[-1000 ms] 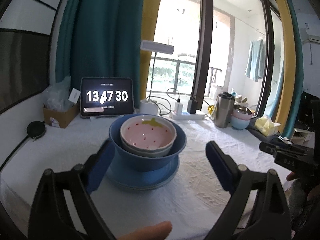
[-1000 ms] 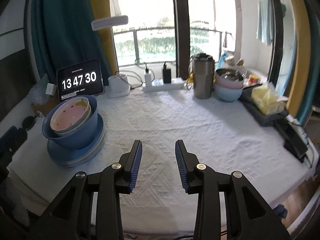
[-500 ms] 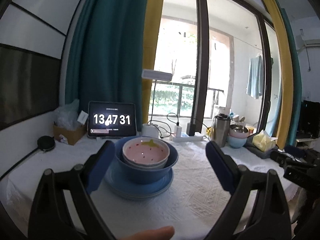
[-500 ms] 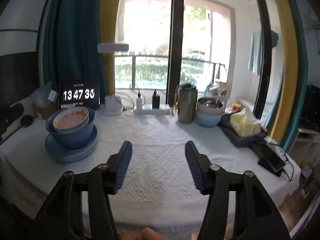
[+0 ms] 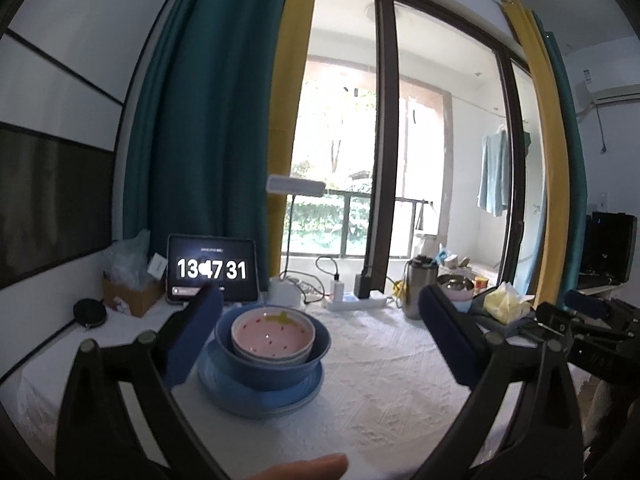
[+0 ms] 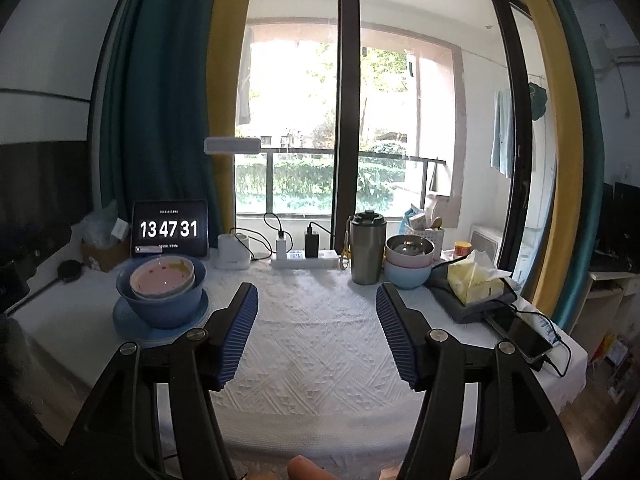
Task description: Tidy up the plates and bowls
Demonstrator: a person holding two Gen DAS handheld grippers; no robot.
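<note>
Pulling back from the tabletop [image 6: 320,344], both grippers have been lifted higher than a second ago, and the right gripper [image 6: 317,334] has been spread wider; the left gripper [image 5: 320,340] is held wide apart too, and nothing is held by either. The stack looks done: the pink strawberry bowl [image 5: 273,338] is nested in the blue bowl [image 5: 276,364], set on the blue plate [image 5: 260,398] at the left. Smooth, shiny, round dishes are seen on a bumpy white cloth.
</note>
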